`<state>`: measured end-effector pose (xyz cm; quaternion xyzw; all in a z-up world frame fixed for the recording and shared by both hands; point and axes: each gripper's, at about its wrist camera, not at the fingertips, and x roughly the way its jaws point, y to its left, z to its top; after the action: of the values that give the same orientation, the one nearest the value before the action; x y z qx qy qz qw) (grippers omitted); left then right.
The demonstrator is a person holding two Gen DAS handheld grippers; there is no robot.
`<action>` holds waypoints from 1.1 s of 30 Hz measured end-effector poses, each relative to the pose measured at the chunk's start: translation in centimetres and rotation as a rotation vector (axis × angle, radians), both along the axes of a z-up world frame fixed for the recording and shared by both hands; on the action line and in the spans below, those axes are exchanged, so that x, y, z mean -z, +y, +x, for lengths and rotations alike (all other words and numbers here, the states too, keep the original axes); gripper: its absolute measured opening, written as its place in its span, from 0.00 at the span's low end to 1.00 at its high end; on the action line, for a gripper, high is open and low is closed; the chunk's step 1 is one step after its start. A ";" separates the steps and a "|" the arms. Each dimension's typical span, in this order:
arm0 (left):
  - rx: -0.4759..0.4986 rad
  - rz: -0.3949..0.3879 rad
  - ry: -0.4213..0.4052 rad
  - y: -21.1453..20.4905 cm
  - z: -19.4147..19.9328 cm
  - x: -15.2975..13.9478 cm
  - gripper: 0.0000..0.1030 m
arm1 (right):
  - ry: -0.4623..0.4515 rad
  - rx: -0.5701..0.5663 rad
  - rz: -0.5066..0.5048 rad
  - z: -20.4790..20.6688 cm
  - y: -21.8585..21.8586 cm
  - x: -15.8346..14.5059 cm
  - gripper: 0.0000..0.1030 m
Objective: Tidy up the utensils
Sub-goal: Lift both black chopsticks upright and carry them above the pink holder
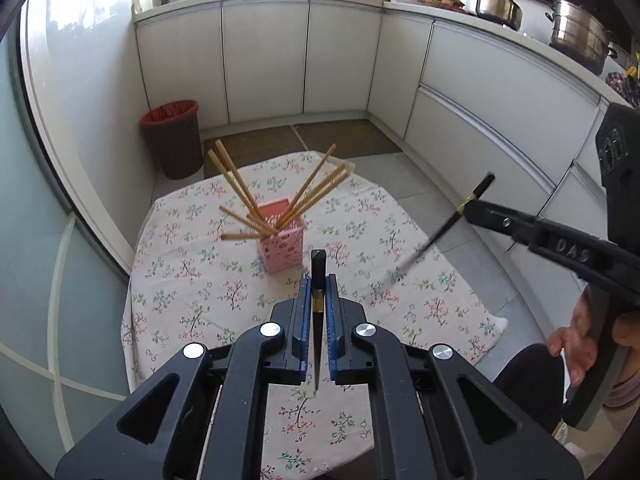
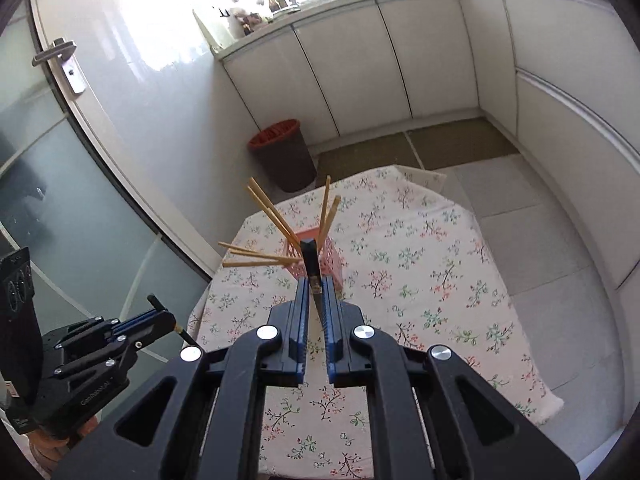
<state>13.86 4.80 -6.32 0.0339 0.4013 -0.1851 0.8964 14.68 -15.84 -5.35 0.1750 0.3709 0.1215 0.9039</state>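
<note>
Chopsticks, black with gold bands: one point(image 1: 318, 280) clamped in the left gripper point(image 1: 318, 280), another point(image 2: 314, 276) in the right gripper point(image 2: 315, 280), above the table point(image 1: 192, 280), near the pink basket point(image 1: 280, 248) of wooden sticks point(image 1: 240, 192).

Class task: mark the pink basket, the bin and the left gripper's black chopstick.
Pink basket point(image 1: 280, 249): left wrist view, front wall.
Bin point(image 1: 176, 142): left wrist view, dark side.
Black chopstick point(image 1: 318, 268): left wrist view, thick end above the pads.

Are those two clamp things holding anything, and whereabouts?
Yes. The left gripper and right gripper each pinch one black chopstick near its thick end.
</note>
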 end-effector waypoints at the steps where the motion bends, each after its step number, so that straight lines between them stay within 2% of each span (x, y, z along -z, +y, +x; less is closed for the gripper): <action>1: 0.000 -0.007 -0.004 0.0 0.0 -0.5 0.06 | -0.013 -0.001 0.000 -0.1 -0.5 -1.0 0.06; 8: -0.004 -0.034 -0.031 -0.3 0.3 -2.8 0.06 | -0.077 -0.013 0.009 -0.6 -1.5 -4.9 0.05; 11: -0.004 -0.056 -0.031 -0.3 0.6 -3.2 0.06 | -0.066 -0.012 -0.002 -0.2 -1.6 -4.8 0.05; 14: 0.000 -0.066 -0.036 -0.2 0.4 -3.4 0.06 | 0.019 -0.004 -0.033 0.7 -1.8 -2.5 0.07; 15: -0.001 -0.070 -0.039 -0.1 0.2 -3.4 0.06 | 0.054 -0.008 -0.060 1.2 -1.8 -1.0 0.10; 16: 0.001 -0.077 -0.039 0.0 0.1 -3.3 0.06 | 0.088 -0.030 -0.106 1.7 -1.4 0.6 0.23; 17: 0.002 -0.084 -0.037 0.2 0.0 -3.2 0.06 | 0.160 -0.087 -0.175 2.5 -0.7 3.2 0.39; 18: 0.003 -0.086 -0.035 0.2 -0.1 -3.1 0.06 | 0.234 -0.132 -0.218 3.3 -0.1 6.1 0.61; 19: 0.005 -0.086 -0.030 0.2 -0.1 -2.9 0.06 | 0.290 -0.148 -0.241 3.8 0.3 8.7 0.62; 22: 0.009 -0.090 -0.014 0.6 0.0 -2.1 0.06 | 0.465 -0.230 -0.347 5.6 1.5 17.2 0.61; 25: 0.003 -0.088 -0.005 1.2 0.1 -1.6 0.06 | 0.567 -0.246 -0.381 6.8 1.7 22.7 0.60; 28: -0.009 -0.096 0.000 1.8 0.4 -1.2 0.06 | 0.603 -0.255 -0.357 8.0 2.0 25.3 0.59; 30: -0.014 -0.102 0.008 2.0 0.7 -0.9 0.06 | 0.635 -0.266 -0.362 8.7 2.4 26.5 0.54; 31: -0.013 -0.102 0.012 2.0 0.8 -0.7 0.06 | 0.614 -0.259 -0.378 8.8 2.6 26.4 0.51; 32: -0.012 -0.102 0.016 2.0 0.9 -0.5 0.06 | 0.605 -0.258 -0.406 9.0 3.0 26.3 0.46; 33: -0.012 -0.103 0.019 1.9 0.9 -0.4 0.06 | 0.598 -0.260 -0.415 9.1 3.1 26.2 0.27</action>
<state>14.79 6.75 -5.95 -0.0165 0.4000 -0.2006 0.8942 23.80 -12.70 -31.58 -0.0324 0.6538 0.1013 0.7491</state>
